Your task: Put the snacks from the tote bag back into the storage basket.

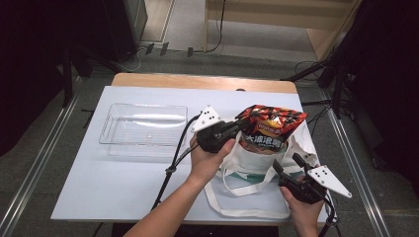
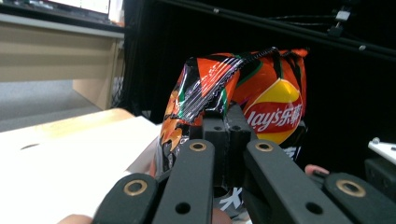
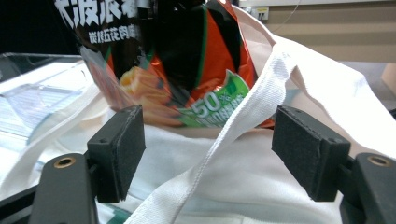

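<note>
Two claws work at a white tote bag [image 1: 257, 163] on the table [image 1: 123, 182]. High view: left claw [image 1: 238, 126] pinches the chip bag [image 1: 271, 127], which stands in the tote, right of a clear tray [image 1: 143, 129]. Left gripper view: jaws clamped on the chip bag's [image 2: 261, 93] edge. Right gripper view: right claw [image 3: 219, 149] gapes wide, gripping nothing, a tote strap [image 3: 243, 126] between the pads.

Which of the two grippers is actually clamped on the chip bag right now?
The left gripper: its jaws are pinched shut on the chip bag at its upper edge. The right gripper has open jaws near the white tote bag.
</note>
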Action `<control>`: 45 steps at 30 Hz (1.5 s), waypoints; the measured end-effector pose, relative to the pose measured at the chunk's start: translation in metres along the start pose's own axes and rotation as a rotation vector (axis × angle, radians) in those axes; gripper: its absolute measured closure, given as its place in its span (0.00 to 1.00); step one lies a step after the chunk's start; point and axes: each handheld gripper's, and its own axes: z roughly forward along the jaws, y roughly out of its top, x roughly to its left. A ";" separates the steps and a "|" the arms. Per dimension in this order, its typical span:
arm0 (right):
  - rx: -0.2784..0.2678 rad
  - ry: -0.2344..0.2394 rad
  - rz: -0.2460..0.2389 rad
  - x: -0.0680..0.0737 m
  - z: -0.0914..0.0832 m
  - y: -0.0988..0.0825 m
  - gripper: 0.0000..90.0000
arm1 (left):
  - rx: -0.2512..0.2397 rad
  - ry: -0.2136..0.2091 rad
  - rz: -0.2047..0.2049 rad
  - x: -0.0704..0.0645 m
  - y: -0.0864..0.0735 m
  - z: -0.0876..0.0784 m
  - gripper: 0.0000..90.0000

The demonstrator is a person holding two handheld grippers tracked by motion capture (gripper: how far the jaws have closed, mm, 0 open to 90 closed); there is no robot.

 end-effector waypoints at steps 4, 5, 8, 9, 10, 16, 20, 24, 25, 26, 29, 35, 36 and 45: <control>-0.019 0.015 -0.007 0.005 -0.005 0.002 0.29 | -0.028 -0.021 0.021 -0.007 0.011 -0.001 1.00; -0.024 0.020 -0.005 0.006 -0.005 0.003 0.29 | -0.033 -0.023 0.030 -0.009 0.013 -0.002 1.00; -0.032 0.029 -0.003 0.010 -0.006 0.005 0.27 | -0.051 -0.025 0.044 -0.013 0.021 -0.003 1.00; -0.032 0.032 -0.003 0.011 -0.006 0.005 0.26 | -0.054 -0.026 0.046 -0.013 0.023 -0.004 1.00; -0.032 0.032 -0.003 0.012 -0.006 0.005 0.25 | -0.058 -0.029 0.046 -0.014 0.026 -0.004 1.00; -0.029 0.032 -0.007 0.016 -0.005 0.006 0.22 | -0.081 -0.040 0.042 -0.014 0.036 -0.004 1.00; -0.006 0.016 -0.015 0.015 -0.002 0.005 0.22 | -0.099 -0.049 0.040 -0.017 0.041 -0.009 1.00; 0.091 -0.113 0.004 0.011 0.009 -0.001 0.30 | -0.110 -0.056 0.043 -0.018 0.043 -0.013 1.00; 0.115 -0.147 0.030 0.007 0.011 -0.003 0.36 | -0.113 -0.056 0.038 -0.019 0.043 -0.014 1.00; 0.133 -0.184 0.050 0.003 0.012 -0.005 0.41 | -0.112 -0.056 0.042 -0.019 0.044 -0.014 1.00; 0.149 -0.225 0.090 -0.010 0.008 -0.008 0.76 | -0.114 -0.061 0.038 -0.019 0.042 -0.015 1.00; 0.195 -0.346 0.122 -0.020 0.007 -0.012 0.94 | -0.115 -0.077 0.030 -0.021 0.040 -0.013 1.00; 0.191 -0.356 0.177 -0.026 0.007 -0.013 0.90 | -0.116 -0.077 0.031 -0.021 0.040 -0.014 1.00; 0.059 -0.353 0.163 -0.016 -0.002 -0.008 0.33 | -0.110 -0.083 0.024 -0.024 0.037 -0.007 1.00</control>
